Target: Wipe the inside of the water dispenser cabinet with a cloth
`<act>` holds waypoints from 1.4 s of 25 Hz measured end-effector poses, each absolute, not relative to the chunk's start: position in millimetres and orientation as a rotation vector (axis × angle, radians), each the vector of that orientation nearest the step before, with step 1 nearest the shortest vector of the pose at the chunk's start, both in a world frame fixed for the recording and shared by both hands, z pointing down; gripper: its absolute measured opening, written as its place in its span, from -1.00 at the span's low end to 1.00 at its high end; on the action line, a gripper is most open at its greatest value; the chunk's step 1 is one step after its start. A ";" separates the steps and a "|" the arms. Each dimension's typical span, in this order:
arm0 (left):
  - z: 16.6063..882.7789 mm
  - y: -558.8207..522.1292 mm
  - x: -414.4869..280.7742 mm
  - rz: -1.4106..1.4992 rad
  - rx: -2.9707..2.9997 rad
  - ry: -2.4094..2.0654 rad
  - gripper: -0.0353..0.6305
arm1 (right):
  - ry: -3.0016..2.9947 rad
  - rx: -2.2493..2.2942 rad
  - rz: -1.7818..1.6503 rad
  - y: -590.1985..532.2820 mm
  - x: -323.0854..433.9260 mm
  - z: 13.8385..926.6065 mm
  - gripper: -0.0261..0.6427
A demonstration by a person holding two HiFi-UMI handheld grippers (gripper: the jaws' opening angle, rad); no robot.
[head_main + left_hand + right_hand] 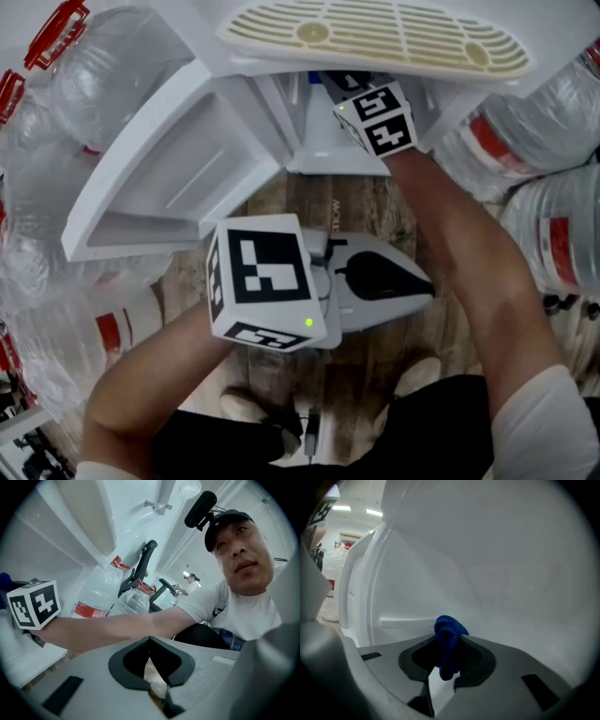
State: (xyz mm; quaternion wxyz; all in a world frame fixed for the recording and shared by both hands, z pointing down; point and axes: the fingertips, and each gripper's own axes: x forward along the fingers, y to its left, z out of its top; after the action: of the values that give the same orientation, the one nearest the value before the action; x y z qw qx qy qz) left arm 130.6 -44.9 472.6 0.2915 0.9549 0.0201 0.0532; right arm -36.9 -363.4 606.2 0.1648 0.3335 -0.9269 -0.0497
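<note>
The blue cloth is bunched between the jaws of my right gripper, which is shut on it inside the white cabinet, close to its back wall. In the head view only that gripper's marker cube shows at the cabinet opening; its jaws and the cloth are hidden inside. My left gripper hangs over the wooden floor in front of the dispenser, pointing right. Its jaws meet at the tips with nothing between them.
The cabinet door stands open to the left. The dispenser's drip grille overhangs the opening. Large water bottles crowd the left and right. The person's feet stand on the wooden floor.
</note>
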 end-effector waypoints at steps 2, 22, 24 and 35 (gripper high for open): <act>471.2 -43.6 131.6 0.137 2.545 0.061 -0.89 | -2.657 0.944 -0.129 -366.2 -40.8 607.6 -0.68; 478.4 -39.9 130.2 0.139 2.526 0.085 -0.89 | -2.763 0.693 -0.194 -281.5 -34.6 592.8 -0.68; 478.5 -40.2 130.2 0.140 2.525 0.082 -0.89 | -2.770 0.770 -0.205 -296.8 -27.1 581.5 -0.68; 476.4 -40.2 128.0 0.137 2.528 0.070 -0.89 | -2.754 0.833 -0.274 -337.2 -50.0 551.6 -0.68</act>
State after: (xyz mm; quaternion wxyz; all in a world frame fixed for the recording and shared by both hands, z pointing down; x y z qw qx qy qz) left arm 128.0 -40.2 476.4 0.2998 0.9522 0.0264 0.0518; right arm -50.0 -337.2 551.6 0.1252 0.2858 -0.9454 -0.0940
